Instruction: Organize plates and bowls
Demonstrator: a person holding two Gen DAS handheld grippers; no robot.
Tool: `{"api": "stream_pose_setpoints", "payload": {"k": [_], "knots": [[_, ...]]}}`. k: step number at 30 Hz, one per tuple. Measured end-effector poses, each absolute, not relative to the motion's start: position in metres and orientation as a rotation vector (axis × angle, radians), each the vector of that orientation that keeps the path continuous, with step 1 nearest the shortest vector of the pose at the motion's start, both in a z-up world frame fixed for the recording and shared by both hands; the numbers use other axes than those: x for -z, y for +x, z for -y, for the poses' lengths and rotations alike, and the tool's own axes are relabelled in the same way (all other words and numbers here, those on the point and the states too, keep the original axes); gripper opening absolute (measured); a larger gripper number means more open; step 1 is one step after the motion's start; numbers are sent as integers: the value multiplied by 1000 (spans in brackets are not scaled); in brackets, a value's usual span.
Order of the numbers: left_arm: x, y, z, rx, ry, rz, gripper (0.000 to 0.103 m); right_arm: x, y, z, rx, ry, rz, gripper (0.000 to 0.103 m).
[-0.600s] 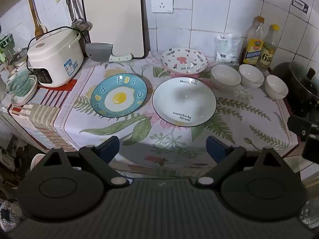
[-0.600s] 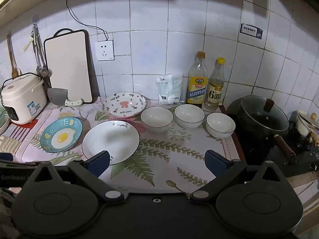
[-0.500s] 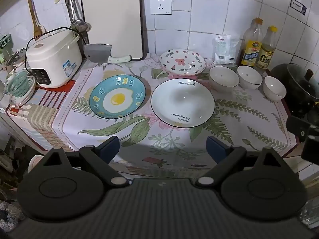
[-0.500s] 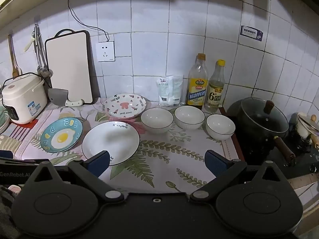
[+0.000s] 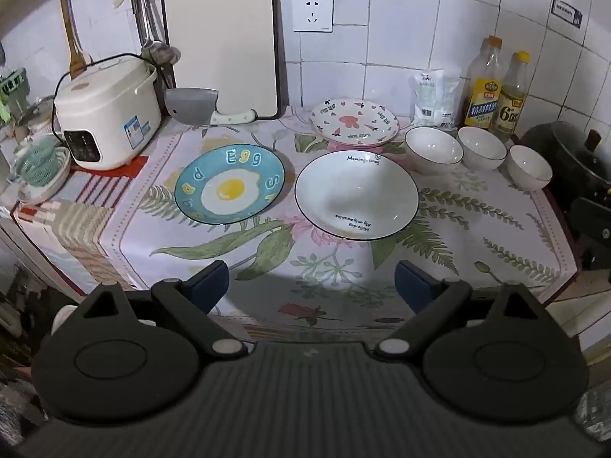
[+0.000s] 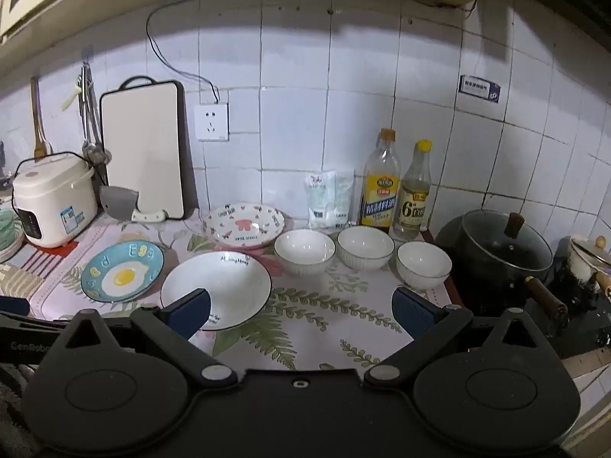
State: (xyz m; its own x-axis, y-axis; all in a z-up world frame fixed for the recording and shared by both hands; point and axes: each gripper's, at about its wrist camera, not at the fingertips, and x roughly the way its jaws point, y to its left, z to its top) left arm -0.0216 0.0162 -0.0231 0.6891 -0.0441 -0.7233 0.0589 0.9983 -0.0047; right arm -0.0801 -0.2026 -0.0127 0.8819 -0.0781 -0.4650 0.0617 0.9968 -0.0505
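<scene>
Surface: a counter covered by a floral cloth (image 5: 343, 267) with fern and leaf prints.
Front row: a blue egg plate (image 5: 230, 189) is set beside a white plate (image 5: 356, 194); the two are apart.
Back row: a pink patterned plate (image 5: 354, 122) is placed near the wall.
Right side: three white bowls (image 5: 482, 148) are lined up in a row.
Left end: a rice cooker (image 5: 107, 114) is stood on a striped cloth (image 5: 76, 206).
Wall edge: two bottles (image 6: 397, 187) and a white packet (image 6: 329, 198) are kept upright.
</scene>
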Motion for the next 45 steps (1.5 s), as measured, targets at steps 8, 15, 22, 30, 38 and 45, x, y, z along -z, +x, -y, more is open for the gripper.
{"api": "stream_pose_setpoints", "payload": {"k": [8, 15, 22, 30, 38, 45], "knots": [[23, -28, -17, 42, 22, -759, 95, 18, -88, 199, 90, -23, -487, 103], [25, -31, -17, 39, 28, -755, 95, 21, -90, 200, 100, -33, -480, 103], [24, -32, -14, 45, 41, -762, 95, 20, -91, 199, 88, -10, -485, 103], [22, -30, -16, 54, 24, -799, 96, 19, -92, 203, 92, 0, -486, 103], [22, -31, -13, 61, 39, -796, 96, 18, -93, 205, 116, 7, -482, 103], [22, -32, -13, 64, 36, -780, 96, 19, -93, 205, 116, -2, -483, 103]]}}
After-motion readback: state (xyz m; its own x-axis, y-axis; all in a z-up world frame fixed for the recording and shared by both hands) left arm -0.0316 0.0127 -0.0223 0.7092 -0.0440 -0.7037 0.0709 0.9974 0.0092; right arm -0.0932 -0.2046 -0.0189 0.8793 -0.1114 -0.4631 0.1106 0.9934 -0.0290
